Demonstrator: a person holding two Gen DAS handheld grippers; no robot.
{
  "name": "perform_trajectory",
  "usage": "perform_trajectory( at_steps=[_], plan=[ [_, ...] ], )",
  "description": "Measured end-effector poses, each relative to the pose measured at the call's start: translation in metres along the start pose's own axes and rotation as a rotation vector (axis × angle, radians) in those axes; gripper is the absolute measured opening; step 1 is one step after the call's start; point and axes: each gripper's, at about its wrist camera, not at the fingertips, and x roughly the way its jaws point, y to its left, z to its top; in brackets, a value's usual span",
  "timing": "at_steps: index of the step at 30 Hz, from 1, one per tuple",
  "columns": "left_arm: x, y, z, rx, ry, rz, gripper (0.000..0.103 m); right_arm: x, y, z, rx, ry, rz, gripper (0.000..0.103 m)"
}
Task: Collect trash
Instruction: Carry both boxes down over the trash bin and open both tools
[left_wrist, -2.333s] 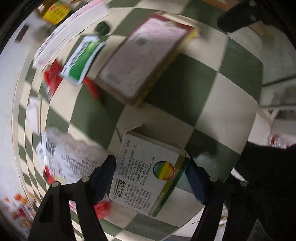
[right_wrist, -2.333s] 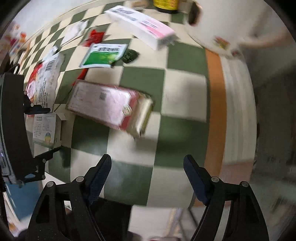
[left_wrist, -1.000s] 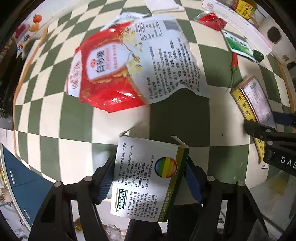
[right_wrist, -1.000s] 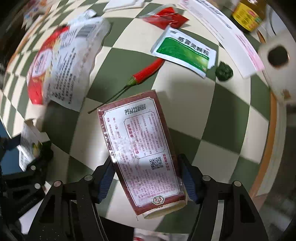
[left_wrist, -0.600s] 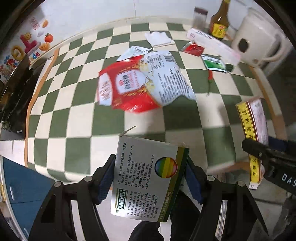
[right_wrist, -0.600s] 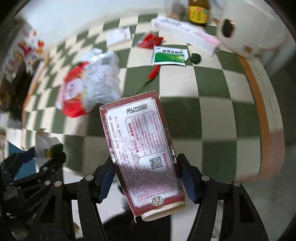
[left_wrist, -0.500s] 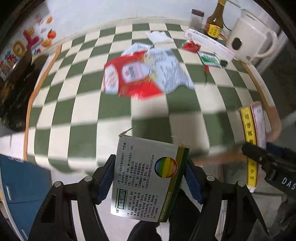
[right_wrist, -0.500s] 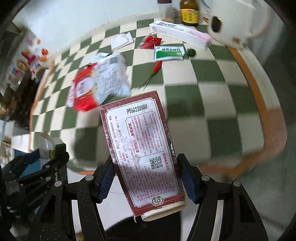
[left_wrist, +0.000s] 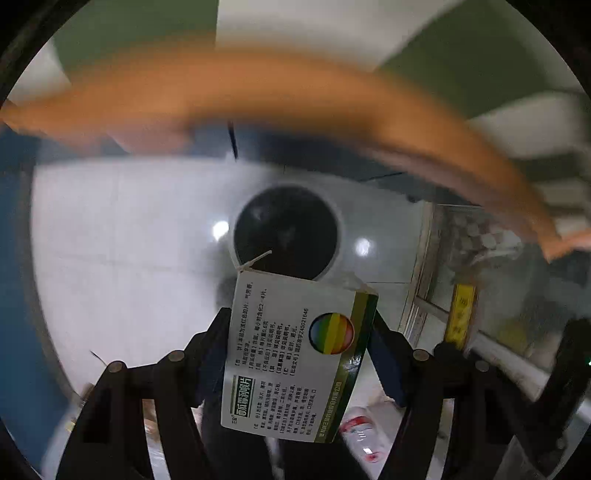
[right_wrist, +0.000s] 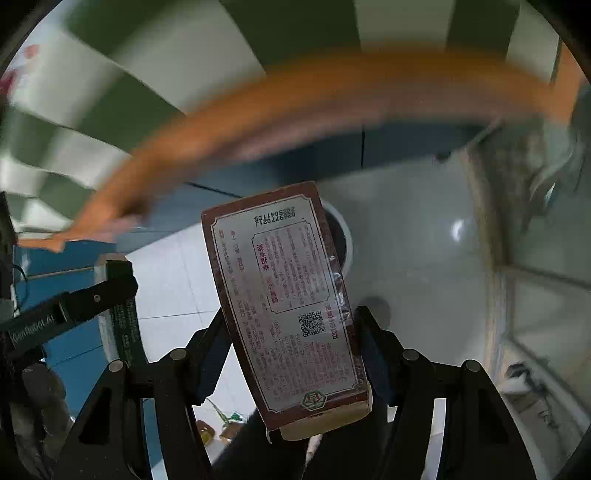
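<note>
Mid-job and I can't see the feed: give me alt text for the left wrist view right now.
The left gripper is clamped on a white medicine box with a rainbow circle, held above a round, dark-lined trash bin standing on a pale tiled floor. The orange table edge sweeps blurred across the top. At right, the yellow-edged box in the other gripper shows.

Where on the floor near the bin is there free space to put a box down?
Bare pale tiled floor lies left of the round black-lined waste bin, bounded by the blue cabinet front. Right of the bin a narrower bare strip ends at the framed glass panel. The near floor holds scattered litter.
</note>
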Motion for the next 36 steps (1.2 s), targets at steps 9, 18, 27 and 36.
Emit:
perform_trajectory(
  at_steps=[9,18,27,36],
  plan=[
    [0.183,0.021,0.050,0.005,0.110,-0.004,0.068,0.189,-0.046,0.027,0.049,0.086,-0.004,0.067],
    [0.214,0.030,0.056,0.042,0.087,0.051,0.102,0.273,-0.049,0.037,-0.010,0.151,-0.001,0.073],
    [0.158,0.031,0.021,0.086,-0.080,0.317,0.102,0.227,-0.050,0.030,-0.071,0.069,-0.111,0.103],
    [0.093,0.024,-0.023,0.102,-0.143,0.351,0.102,0.159,-0.045,0.014,-0.090,0.018,-0.180,0.103]
  ],
)
